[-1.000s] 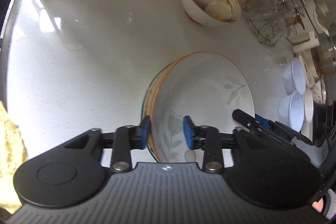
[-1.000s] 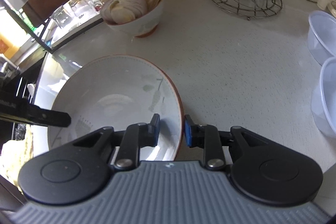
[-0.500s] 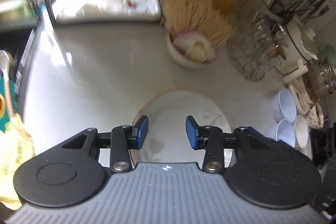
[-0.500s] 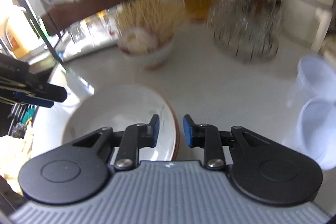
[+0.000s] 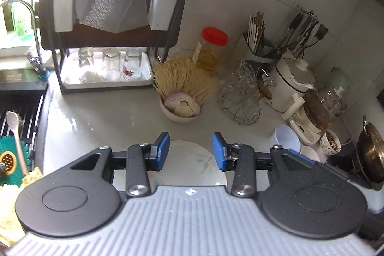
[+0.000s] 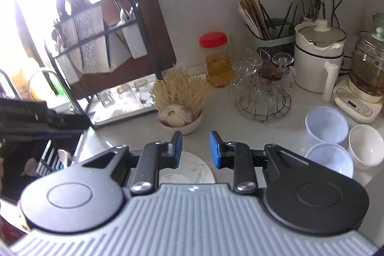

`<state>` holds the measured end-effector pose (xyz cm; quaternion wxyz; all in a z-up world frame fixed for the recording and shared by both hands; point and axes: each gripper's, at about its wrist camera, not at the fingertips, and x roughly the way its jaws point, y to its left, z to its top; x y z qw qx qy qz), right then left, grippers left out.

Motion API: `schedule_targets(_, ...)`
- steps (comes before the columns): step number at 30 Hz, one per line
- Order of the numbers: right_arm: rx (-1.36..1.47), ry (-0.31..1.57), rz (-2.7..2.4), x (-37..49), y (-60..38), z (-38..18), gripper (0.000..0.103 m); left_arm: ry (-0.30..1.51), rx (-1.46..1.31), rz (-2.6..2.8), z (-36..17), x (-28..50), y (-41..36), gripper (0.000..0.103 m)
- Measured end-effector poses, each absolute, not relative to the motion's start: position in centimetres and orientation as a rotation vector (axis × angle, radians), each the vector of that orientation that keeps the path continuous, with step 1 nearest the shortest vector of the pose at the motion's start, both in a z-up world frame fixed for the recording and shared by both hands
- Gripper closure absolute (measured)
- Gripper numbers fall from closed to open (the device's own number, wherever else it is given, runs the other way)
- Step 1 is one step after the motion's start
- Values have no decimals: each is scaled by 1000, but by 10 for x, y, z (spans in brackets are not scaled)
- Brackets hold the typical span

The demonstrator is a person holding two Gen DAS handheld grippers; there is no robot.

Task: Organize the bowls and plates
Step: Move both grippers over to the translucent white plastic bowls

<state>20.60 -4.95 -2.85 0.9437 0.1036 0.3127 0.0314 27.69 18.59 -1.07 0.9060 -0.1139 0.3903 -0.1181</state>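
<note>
A white bowl with an orange rim and leaf print (image 5: 192, 167) sits on the pale counter, mostly hidden under my grippers; it looks nested in another bowl. My left gripper (image 5: 190, 151) hovers well above it, open, with nothing between its blue pads. In the right wrist view the same bowl (image 6: 189, 169) lies below my right gripper (image 6: 195, 149), whose pads stand a narrow gap apart and hold nothing. The left gripper (image 6: 48, 116) shows as a dark bar at the left edge there.
Behind stands a bowl of garlic and dry noodles (image 5: 183, 109). Right of it are a wire rack of glasses (image 5: 242, 97), two clear plastic tubs (image 6: 326, 124) and a small white bowl (image 6: 366, 145). A black dish rack (image 5: 108, 40) and the sink (image 5: 19, 112) lie left.
Both grippers have risen and tipped upward, off the bowl's rim that their pads straddled a second ago. The bowl stays on the counter and looks smaller; the back wall has come into view.
</note>
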Motion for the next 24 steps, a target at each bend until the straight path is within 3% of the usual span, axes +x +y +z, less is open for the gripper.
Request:
schedule_targets(14, 233, 690, 9, 153, -42, -35, 74, 892, -205, -238, -44, 225, 206, 59)
schedule_targets(24, 194, 677, -14, 175, -116, -35, 74, 887, -259, -277, -54, 251, 139, 59)
